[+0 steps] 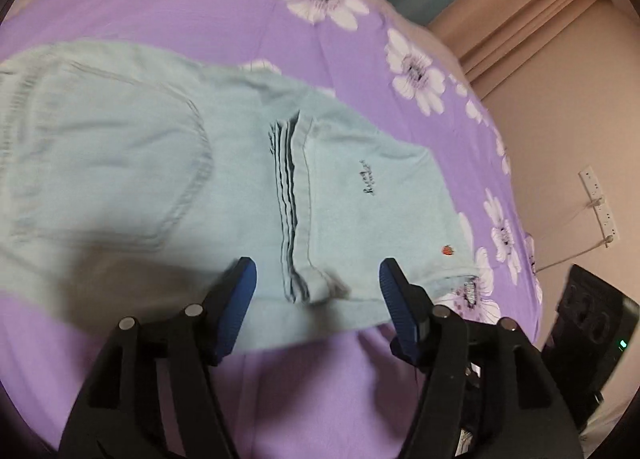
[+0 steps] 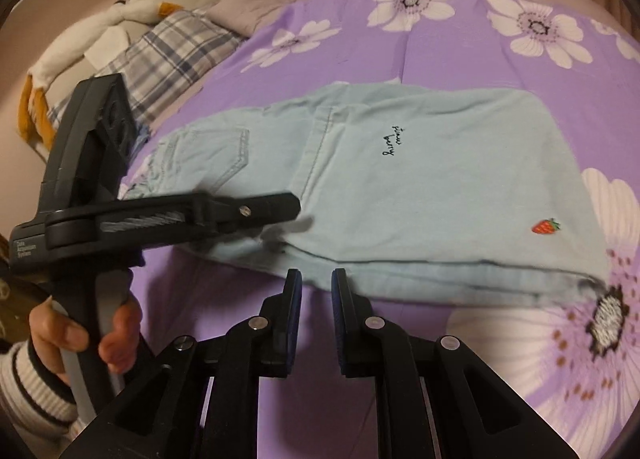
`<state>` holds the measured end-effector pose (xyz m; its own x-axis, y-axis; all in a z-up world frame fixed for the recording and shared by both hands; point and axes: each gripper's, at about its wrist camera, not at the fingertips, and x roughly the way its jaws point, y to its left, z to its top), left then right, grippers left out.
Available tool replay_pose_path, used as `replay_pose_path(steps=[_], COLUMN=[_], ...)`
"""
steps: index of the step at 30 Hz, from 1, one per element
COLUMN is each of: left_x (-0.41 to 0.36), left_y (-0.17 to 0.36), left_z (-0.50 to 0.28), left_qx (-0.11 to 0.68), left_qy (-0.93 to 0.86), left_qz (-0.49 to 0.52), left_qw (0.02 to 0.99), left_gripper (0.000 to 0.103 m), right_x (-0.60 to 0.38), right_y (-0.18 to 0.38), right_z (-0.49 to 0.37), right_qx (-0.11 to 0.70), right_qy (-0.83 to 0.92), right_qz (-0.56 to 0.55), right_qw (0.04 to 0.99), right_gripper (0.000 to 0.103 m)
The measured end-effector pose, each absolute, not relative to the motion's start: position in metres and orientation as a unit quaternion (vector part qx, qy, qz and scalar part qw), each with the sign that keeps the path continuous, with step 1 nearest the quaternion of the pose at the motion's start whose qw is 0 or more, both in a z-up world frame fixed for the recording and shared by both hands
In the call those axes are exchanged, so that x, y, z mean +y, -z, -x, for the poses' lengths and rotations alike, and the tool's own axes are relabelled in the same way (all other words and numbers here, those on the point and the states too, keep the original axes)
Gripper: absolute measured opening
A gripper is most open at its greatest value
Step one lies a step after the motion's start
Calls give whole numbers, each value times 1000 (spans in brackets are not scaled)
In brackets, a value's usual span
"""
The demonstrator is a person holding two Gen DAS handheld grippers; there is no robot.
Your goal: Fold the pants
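Note:
Light blue pants (image 1: 168, 163) lie folded on a purple flowered bedspread (image 1: 240, 19), with dark lettering and a small strawberry patch (image 2: 545, 227) on top. My left gripper (image 1: 318, 265) is open, its blue-padded fingers on either side of the stacked fold edges at the near side of the pants. In the right wrist view the pants (image 2: 420, 187) lie ahead, and the left gripper (image 2: 224, 211) reaches over their left part. My right gripper (image 2: 316, 275) is just short of the near edge of the pants, jaws a narrow gap apart and empty.
A plaid pillow (image 2: 176, 47) and a soft toy (image 2: 120, 19) lie at the far left of the bed. A wall with a power strip (image 1: 598, 203) and a black device (image 1: 592, 323) are beyond the bed's right edge.

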<state>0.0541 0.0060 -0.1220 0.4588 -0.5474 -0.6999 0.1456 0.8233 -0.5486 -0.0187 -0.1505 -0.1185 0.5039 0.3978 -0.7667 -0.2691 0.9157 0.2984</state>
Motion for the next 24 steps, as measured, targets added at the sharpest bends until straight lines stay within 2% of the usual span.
replay_pose_path(steps=[6,10,13,24], left_x=[59,107,135,161], left_y=[113,119,128,146], left_z=[-20,-3,2,-11], left_qx=[450,431,428,424], left_qy=[169,125,99,72], left_qz=[253,311,348,397], left_qw=[840,838,828,811], left_gripper=[65,65,65,67], right_x=[-141,-139,-134,-123], right_y=[111,110,110,112], right_z=[24,28,26,16], right_qx=[443,436,435,442], right_qy=[-205,-217,-221,-223], right_qz=[-80,-84,-80,-64], right_qw=[869,869,869,867], right_gripper=[14,21,22,22])
